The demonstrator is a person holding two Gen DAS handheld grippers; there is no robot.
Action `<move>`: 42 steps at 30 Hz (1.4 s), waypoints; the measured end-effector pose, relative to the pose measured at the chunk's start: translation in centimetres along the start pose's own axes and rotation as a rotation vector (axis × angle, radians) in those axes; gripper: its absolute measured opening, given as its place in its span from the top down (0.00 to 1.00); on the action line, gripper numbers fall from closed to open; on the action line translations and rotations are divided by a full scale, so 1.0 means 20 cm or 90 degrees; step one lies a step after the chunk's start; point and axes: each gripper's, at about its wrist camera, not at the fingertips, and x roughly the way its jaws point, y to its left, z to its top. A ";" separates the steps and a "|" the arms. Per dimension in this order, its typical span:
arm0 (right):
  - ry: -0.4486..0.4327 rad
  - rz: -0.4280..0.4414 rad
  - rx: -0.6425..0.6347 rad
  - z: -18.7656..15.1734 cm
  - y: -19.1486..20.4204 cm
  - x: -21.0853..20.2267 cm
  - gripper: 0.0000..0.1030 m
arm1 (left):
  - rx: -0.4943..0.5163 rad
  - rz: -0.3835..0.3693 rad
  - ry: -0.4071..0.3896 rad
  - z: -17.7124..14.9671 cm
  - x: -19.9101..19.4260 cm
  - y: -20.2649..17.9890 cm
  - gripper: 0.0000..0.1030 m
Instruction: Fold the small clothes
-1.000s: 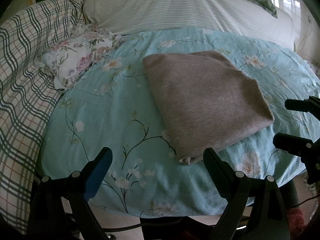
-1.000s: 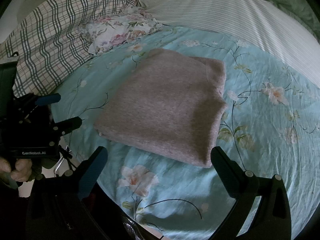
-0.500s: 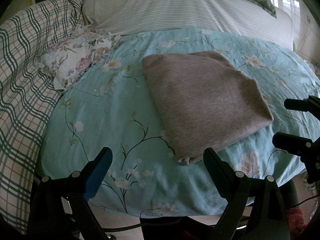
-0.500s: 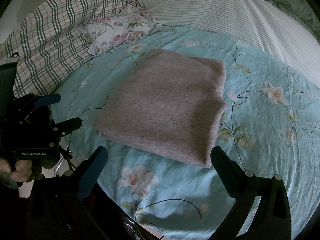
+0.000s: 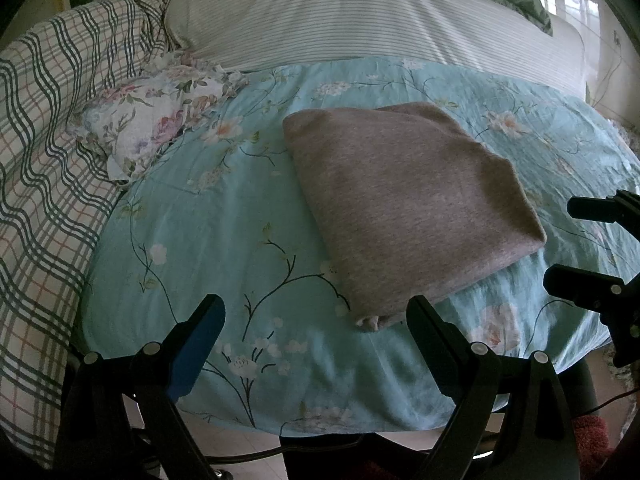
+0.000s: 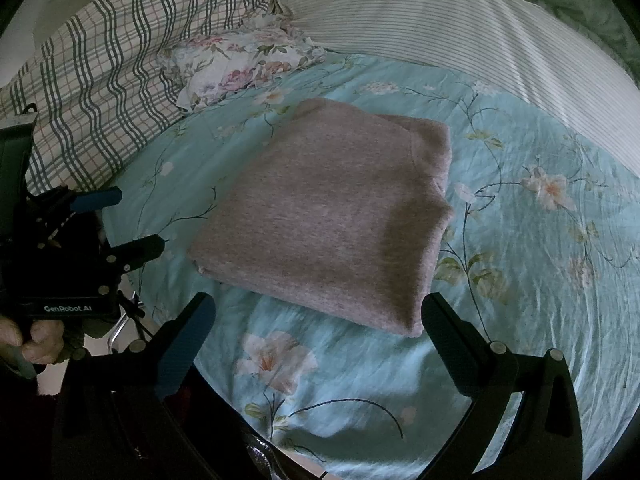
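A grey-brown knit garment lies folded into a flat rectangle on the light blue floral sheet; it also shows in the right wrist view. My left gripper is open and empty, held just short of the garment's near left corner. My right gripper is open and empty, its jaws wide apart at the garment's near edge. Each gripper shows in the other's view, the right one at the right edge and the left one at the left, both off the cloth.
A small floral pillow lies at the back left beside a green plaid quilt. A striped pillow runs along the back. The bed's front edge drops to a tiled floor.
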 end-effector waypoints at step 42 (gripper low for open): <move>-0.007 -0.010 0.007 0.03 -0.06 -0.02 0.00 | 0.007 -0.006 -0.001 0.02 0.01 -0.01 0.10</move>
